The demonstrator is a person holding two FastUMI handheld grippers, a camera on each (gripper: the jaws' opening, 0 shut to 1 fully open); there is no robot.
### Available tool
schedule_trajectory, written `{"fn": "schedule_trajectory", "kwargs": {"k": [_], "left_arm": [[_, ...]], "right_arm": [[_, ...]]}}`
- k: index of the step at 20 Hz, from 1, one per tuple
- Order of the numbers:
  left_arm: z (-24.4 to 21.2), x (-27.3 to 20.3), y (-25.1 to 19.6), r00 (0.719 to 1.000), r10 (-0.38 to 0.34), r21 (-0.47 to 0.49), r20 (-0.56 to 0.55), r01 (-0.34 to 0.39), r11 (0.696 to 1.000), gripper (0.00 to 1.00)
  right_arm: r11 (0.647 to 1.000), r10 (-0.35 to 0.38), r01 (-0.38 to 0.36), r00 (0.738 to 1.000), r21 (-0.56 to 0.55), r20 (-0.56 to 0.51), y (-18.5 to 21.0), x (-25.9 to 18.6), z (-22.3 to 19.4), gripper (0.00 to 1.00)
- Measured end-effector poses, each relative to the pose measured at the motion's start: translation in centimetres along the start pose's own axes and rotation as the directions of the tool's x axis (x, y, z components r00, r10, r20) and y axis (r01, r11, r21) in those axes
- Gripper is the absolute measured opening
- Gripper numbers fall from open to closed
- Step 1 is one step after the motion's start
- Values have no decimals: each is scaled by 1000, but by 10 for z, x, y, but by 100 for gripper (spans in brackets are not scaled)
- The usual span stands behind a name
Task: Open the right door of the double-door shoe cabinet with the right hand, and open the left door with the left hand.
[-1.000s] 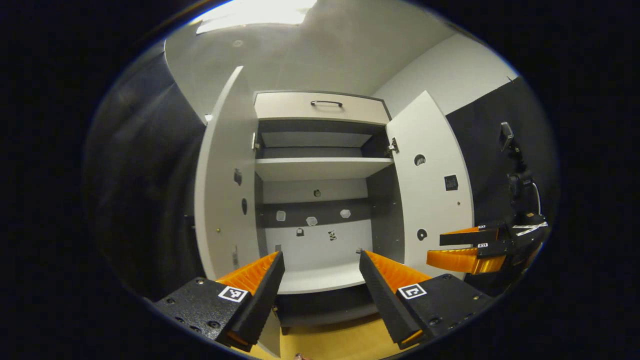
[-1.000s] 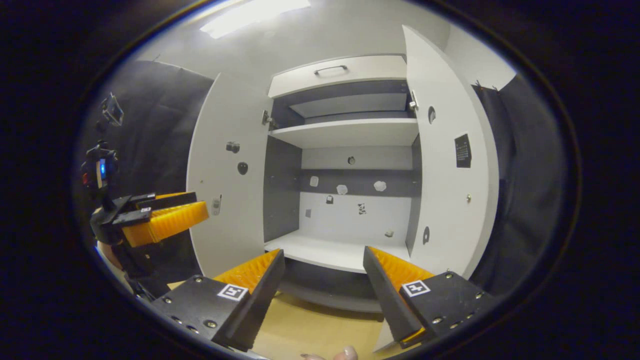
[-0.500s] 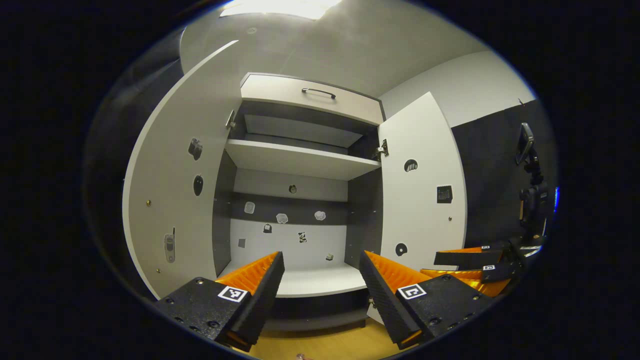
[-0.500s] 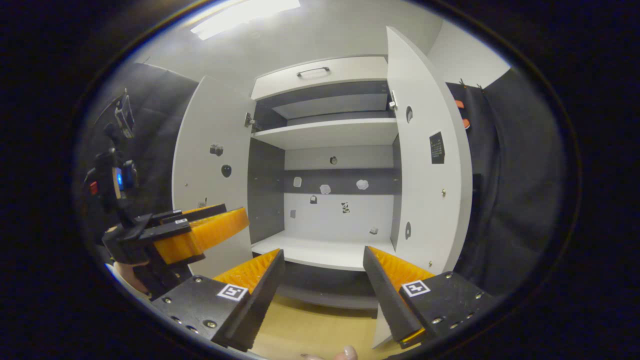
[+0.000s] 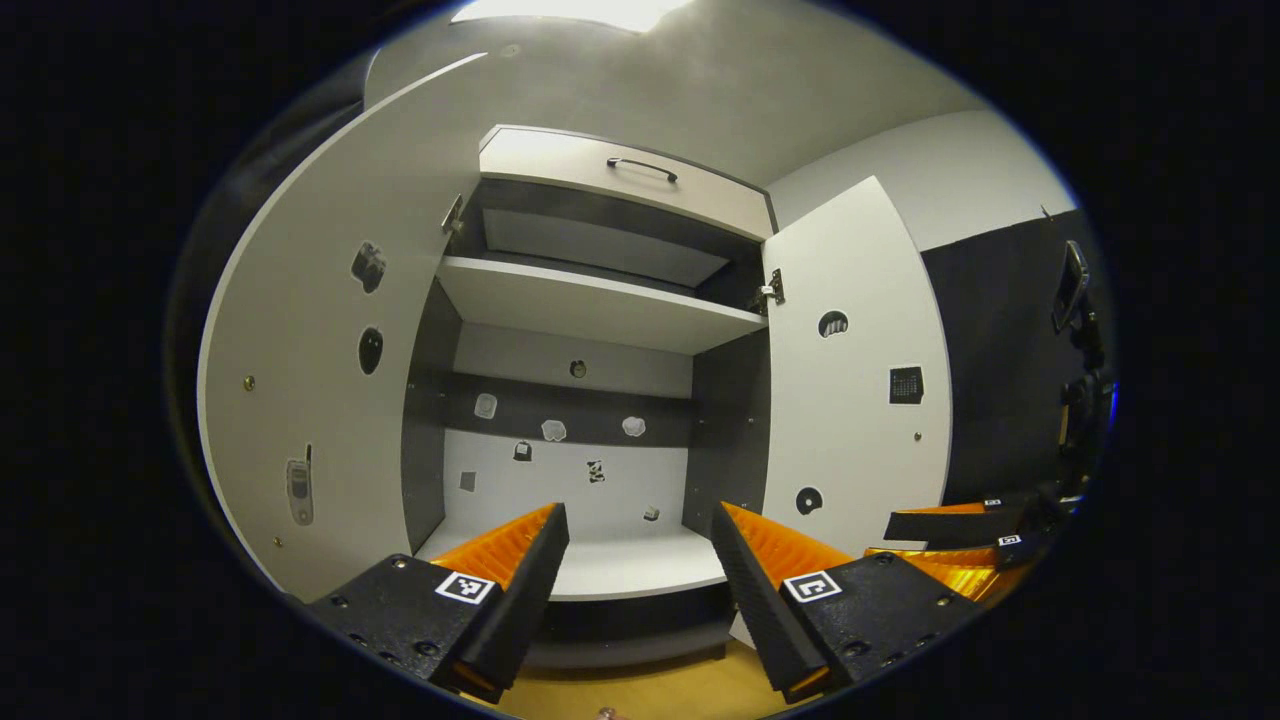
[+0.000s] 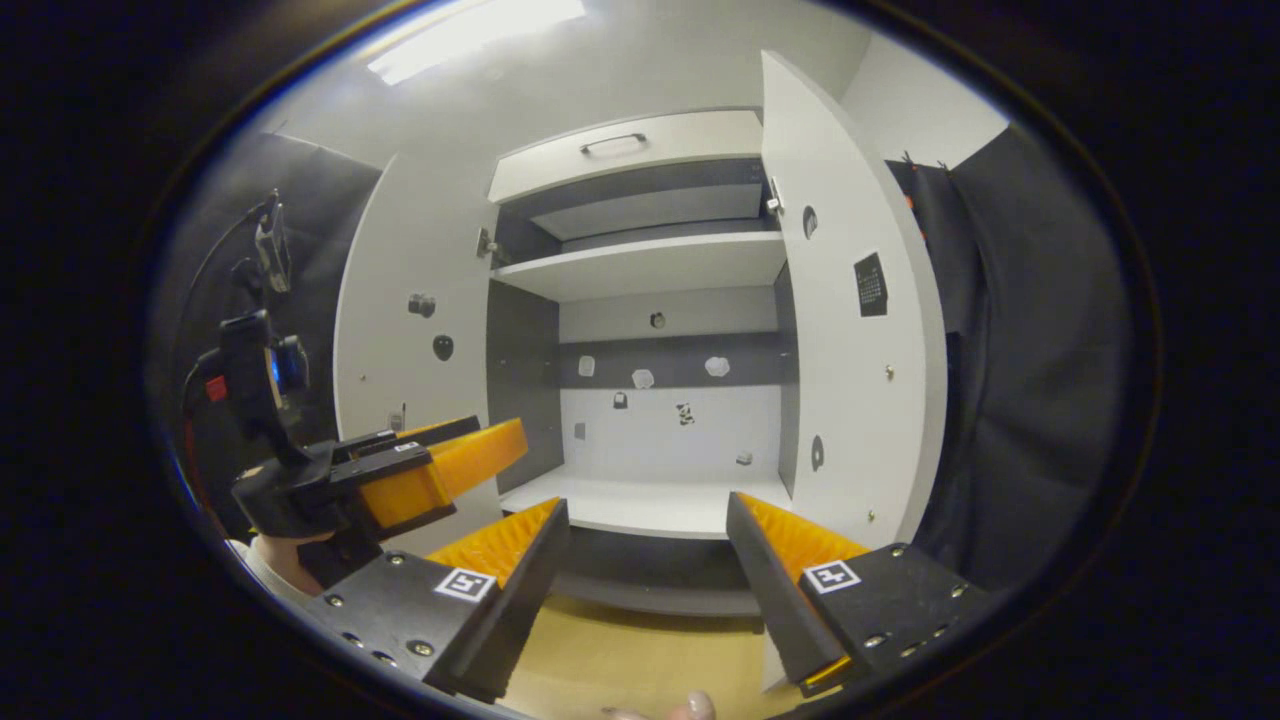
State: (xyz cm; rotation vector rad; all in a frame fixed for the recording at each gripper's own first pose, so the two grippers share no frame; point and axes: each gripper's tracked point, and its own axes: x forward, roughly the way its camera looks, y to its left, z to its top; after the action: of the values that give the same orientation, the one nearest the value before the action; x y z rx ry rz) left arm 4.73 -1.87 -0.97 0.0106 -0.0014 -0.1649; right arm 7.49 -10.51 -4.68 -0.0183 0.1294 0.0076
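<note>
Standing open: left door (image 5: 300, 380), swung wide; shoe cabinet (image 5: 590, 300) shelves bare; right door (image 5: 850, 380), swung wide. Left gripper (image 5: 635, 560), right gripper (image 6: 645, 555): fingers spread, holding nothing. Task judged complete; next: withdraw.

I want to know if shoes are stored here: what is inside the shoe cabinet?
No shoes. The shoe cabinet shows a bare upper shelf, a bare bottom board and small stickers on its back panel. The closed drawer hides its contents.
</note>
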Motion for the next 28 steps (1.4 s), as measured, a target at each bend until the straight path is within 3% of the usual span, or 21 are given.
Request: {"fn": "schedule_trajectory", "kwargs": {"k": [15,28], "left_arm": [[-1,13,0,998,-62,1,-10,62,998,89],[-3,23,-10,998,-65,-14,-21,64,998,90]], "right_arm": [[1000,-8,8,1000,-3,20,14,11,3,96],[1000,12,-12,999,-8,33,20,10,6,96]]}}
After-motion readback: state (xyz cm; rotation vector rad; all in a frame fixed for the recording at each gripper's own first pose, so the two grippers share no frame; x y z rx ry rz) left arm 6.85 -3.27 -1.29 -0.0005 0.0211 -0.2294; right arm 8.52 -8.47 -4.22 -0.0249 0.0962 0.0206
